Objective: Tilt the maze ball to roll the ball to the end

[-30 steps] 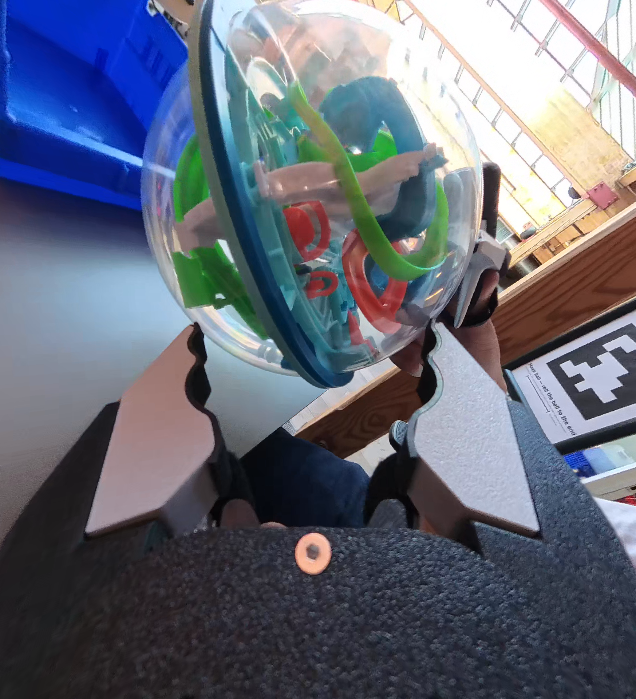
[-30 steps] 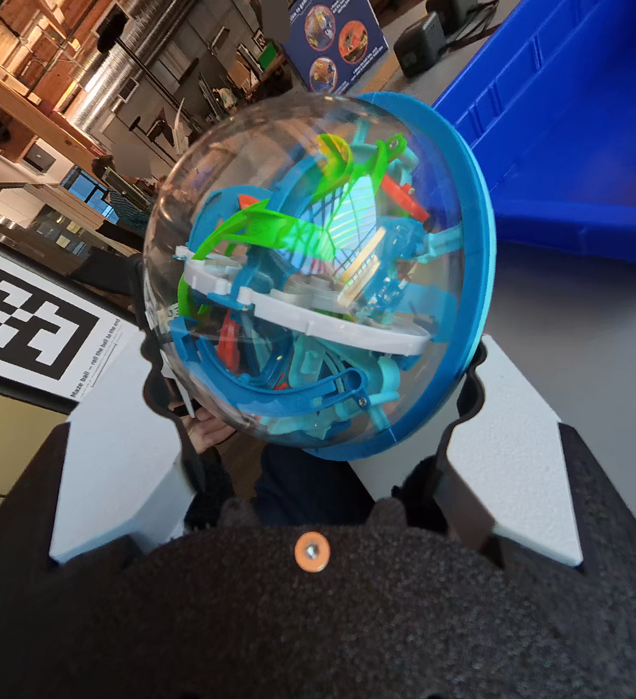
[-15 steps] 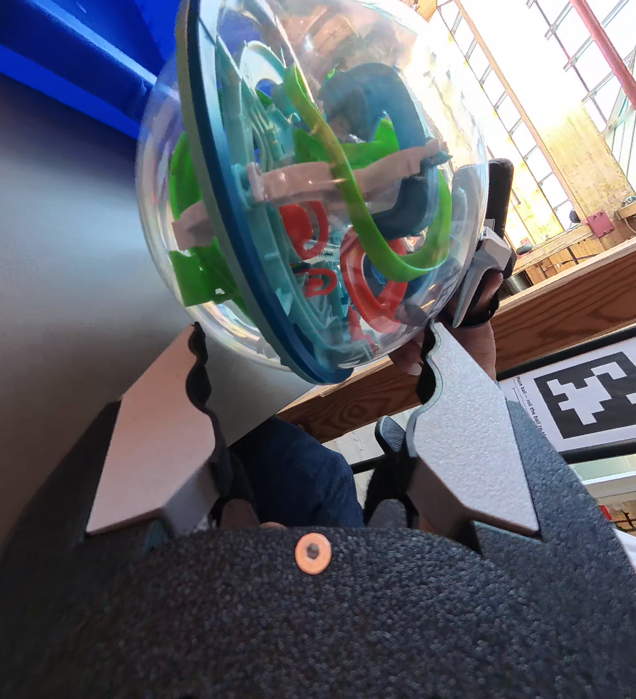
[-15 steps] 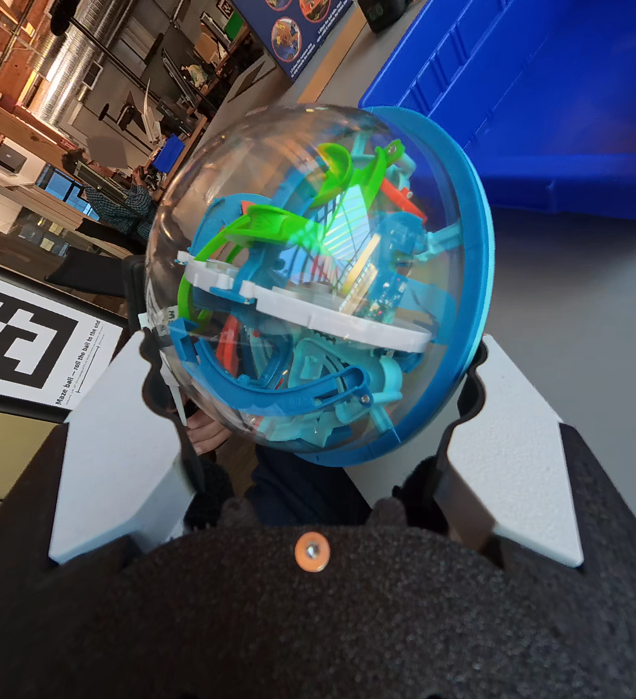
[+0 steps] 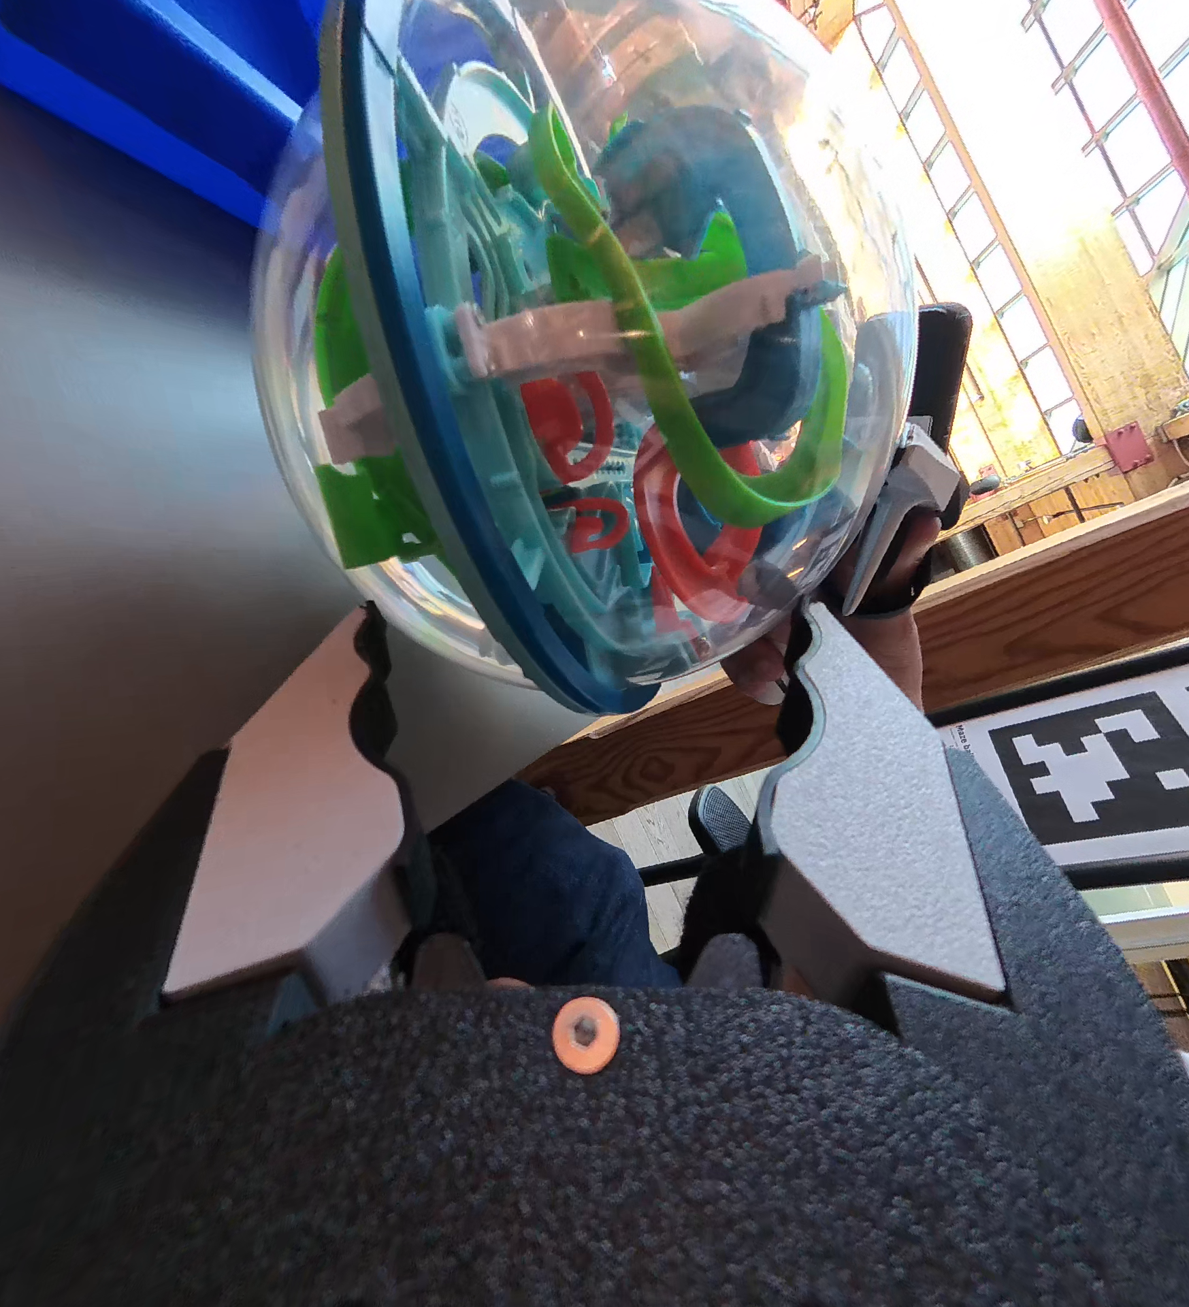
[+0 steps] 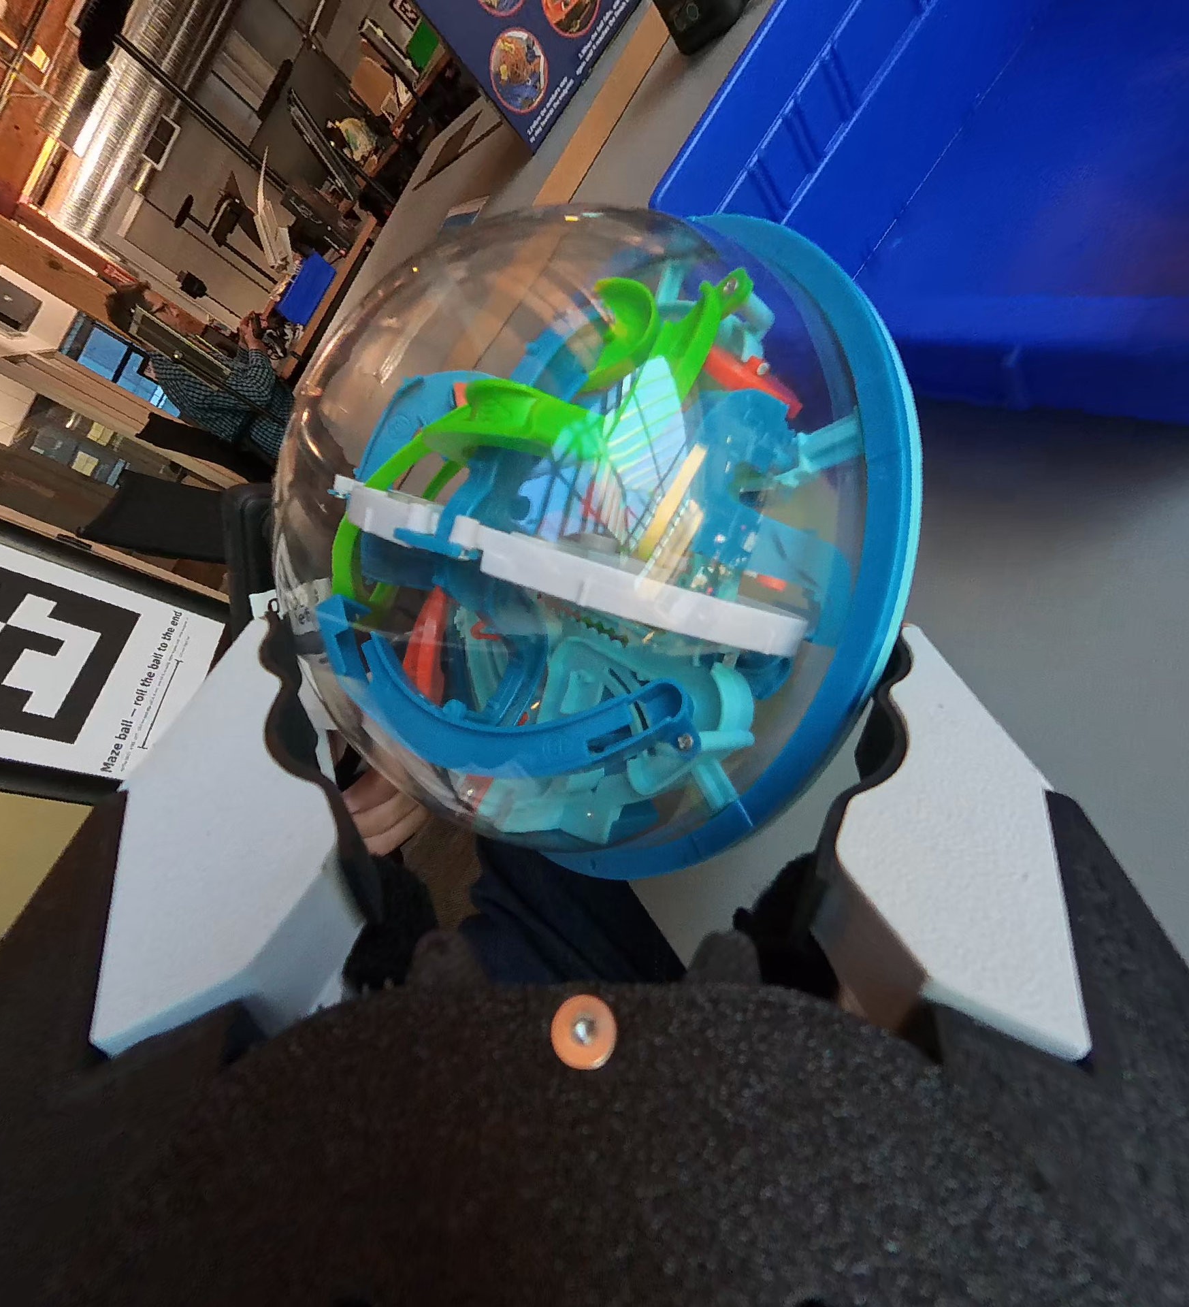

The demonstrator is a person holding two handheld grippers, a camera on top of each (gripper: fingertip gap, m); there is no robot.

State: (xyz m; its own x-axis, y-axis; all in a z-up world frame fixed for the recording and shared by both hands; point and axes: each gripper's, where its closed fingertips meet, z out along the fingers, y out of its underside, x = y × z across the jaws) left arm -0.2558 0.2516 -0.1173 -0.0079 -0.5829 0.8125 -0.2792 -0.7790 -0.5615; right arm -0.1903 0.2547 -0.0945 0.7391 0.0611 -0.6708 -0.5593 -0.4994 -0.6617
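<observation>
The left gripper (image 5: 581, 629) and right gripper (image 6: 577, 658), jaws wide, both clasped the clear plastic maze ball (image 6: 598, 523) with coloured tracks.

Maze ball (image 6: 577, 537): clear sphere, blue rim band tilted steeply, green, blue, red and white tracks inside. Held off the table (image 6: 1072, 566).

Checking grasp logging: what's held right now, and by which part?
The maze ball, by both grippers: the right gripper spans the clear dome and the blue rim; the left gripper pinches the lower dome across the rim.
</observation>
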